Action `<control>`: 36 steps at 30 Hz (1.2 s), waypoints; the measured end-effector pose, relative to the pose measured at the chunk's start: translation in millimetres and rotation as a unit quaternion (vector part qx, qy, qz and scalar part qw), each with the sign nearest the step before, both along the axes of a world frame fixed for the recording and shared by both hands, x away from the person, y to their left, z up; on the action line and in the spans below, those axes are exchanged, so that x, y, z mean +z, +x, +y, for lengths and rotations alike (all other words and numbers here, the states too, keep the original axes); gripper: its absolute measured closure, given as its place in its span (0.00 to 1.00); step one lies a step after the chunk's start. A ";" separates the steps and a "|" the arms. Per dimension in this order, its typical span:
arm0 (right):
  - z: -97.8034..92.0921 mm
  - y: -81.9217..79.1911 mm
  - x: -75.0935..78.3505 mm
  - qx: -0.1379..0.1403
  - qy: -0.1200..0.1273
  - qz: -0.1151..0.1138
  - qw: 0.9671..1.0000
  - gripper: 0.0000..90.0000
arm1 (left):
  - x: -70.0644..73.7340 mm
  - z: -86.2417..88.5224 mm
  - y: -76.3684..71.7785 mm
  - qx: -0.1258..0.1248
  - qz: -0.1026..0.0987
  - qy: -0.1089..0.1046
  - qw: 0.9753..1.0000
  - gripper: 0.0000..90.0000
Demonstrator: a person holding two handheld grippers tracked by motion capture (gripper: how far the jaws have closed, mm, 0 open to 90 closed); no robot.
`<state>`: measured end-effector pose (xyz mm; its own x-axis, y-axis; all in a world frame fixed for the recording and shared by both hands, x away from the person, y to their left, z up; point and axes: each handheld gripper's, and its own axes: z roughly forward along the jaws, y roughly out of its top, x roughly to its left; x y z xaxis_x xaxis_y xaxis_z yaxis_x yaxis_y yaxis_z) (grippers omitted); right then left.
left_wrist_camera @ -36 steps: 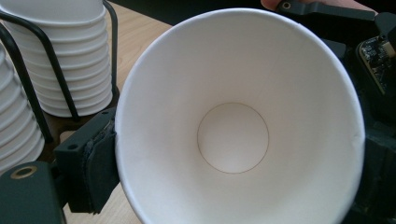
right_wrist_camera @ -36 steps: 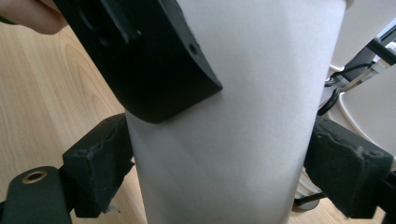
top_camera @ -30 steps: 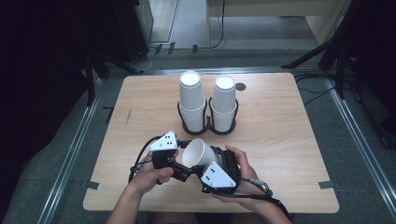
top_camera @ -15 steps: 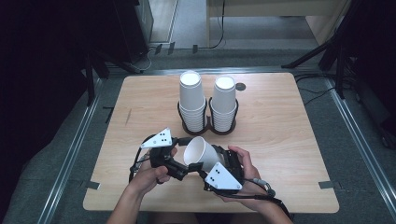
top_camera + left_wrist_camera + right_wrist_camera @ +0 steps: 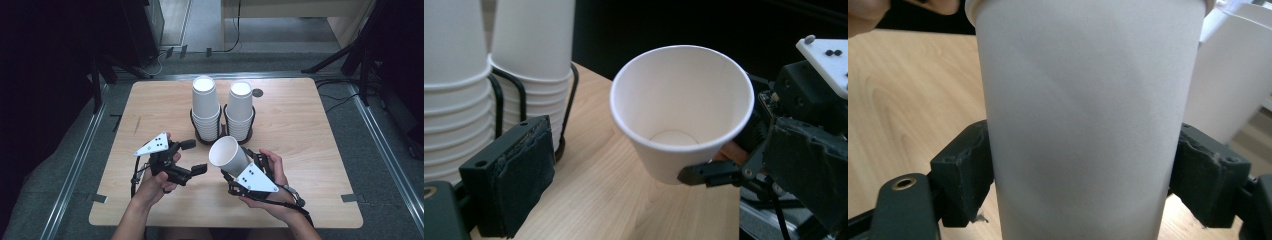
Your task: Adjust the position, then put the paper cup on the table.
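Note:
My right gripper (image 5: 234, 166) is shut on a white paper cup (image 5: 229, 155), held above the table's front middle. The cup (image 5: 681, 115) is tilted, and its open mouth faces my left gripper. In the right gripper view the cup's wall (image 5: 1088, 125) sits squeezed between both pads (image 5: 965, 175). My left gripper (image 5: 194, 157) stands open and empty a short way left of the cup, apart from it. Its left pad (image 5: 519, 170) shows in the left gripper view.
Two tall stacks of white cups (image 5: 206, 107) (image 5: 240, 110) stand in black wire holders (image 5: 200, 135) at the table's middle back, just beyond the grippers. The same stacks (image 5: 454, 75) rise at the left of the left gripper view. Bare wood (image 5: 310, 130) lies to the right.
Earlier both grippers were at the cup together. The left gripper has since let go and drawn away to the left, while the right gripper has carried the cup to the right.

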<state>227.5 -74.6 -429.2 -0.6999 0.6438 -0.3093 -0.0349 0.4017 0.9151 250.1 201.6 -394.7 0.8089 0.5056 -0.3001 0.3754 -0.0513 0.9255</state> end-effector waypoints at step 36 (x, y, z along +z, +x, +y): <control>-116.9 76.7 -36.9 -0.160 0.196 0.116 0.961 0.21 | -65.6 105.1 -35.9 0.260 0.011 0.048 0.964 0.01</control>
